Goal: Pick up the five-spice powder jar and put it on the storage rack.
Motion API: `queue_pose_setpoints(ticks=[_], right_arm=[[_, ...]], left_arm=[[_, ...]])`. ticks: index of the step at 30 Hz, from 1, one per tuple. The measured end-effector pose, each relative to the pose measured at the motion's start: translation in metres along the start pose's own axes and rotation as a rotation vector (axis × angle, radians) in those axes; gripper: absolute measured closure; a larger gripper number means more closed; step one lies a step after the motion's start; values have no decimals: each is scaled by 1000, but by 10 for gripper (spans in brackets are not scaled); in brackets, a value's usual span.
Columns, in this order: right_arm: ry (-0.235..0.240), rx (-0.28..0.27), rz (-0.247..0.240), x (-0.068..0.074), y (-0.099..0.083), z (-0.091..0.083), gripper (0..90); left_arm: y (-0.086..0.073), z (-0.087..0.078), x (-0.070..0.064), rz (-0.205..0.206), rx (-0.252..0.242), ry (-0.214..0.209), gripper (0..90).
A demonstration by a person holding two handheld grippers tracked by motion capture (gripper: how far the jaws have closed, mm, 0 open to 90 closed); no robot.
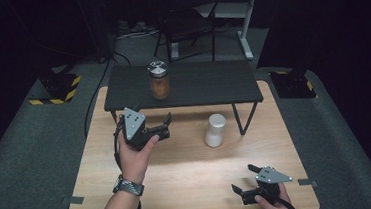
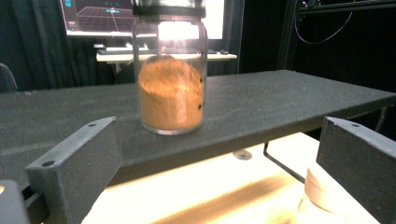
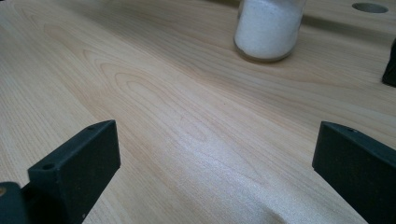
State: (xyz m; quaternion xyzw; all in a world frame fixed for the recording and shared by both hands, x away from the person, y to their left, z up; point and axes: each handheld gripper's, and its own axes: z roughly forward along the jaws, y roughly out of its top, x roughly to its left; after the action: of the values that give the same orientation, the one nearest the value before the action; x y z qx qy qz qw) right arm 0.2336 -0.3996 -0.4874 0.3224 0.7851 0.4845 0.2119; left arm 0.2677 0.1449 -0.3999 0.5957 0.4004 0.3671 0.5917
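The left hand-held gripper [image 1: 161, 125] is hovering above the light wooden desk [image 1: 190, 184], in front of the low black shelf [image 1: 197, 86] standing on it, with its jaws spread wide apart and gripping nothing. It is pointing at the clear glass jar of orange-brown powder with a metal lid [image 1: 159, 80], which is standing upright on the shelf's top, near the left end; in the left gripper view the jar [image 2: 170, 84] is sitting between the two jaws but well beyond them, not touched.

Handling judgement: the jar is likely rigid, smooth-walled and breakable, and moderately heavy, being filled well over halfway. The powder would shift if tilted, so it should be kept upright. The best hold appears to be across the straight glass wall at mid-height, below the lid, with firm but measured pressure.

The right hand-held gripper [image 1: 245, 180] is resting low near the desk's front right edge, jaws likewise apart and empty.

Count: two jars, namely the brown one and a second clear jar of white powder [image 1: 215, 130] standing on the desk just beside the shelf's right leg; one shelf; two grippers.
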Motion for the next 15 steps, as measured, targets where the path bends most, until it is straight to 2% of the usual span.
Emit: queue_pose_setpoints(ticks=[10,15], right_arm=[[0,-1,-1,0,0,0,4],[4,-1,0,0,0,0,4]], left_arm=[[-27,-13,-3,-20,22,-17,4],[-39,-22,-7,-8,42,-26,4]])
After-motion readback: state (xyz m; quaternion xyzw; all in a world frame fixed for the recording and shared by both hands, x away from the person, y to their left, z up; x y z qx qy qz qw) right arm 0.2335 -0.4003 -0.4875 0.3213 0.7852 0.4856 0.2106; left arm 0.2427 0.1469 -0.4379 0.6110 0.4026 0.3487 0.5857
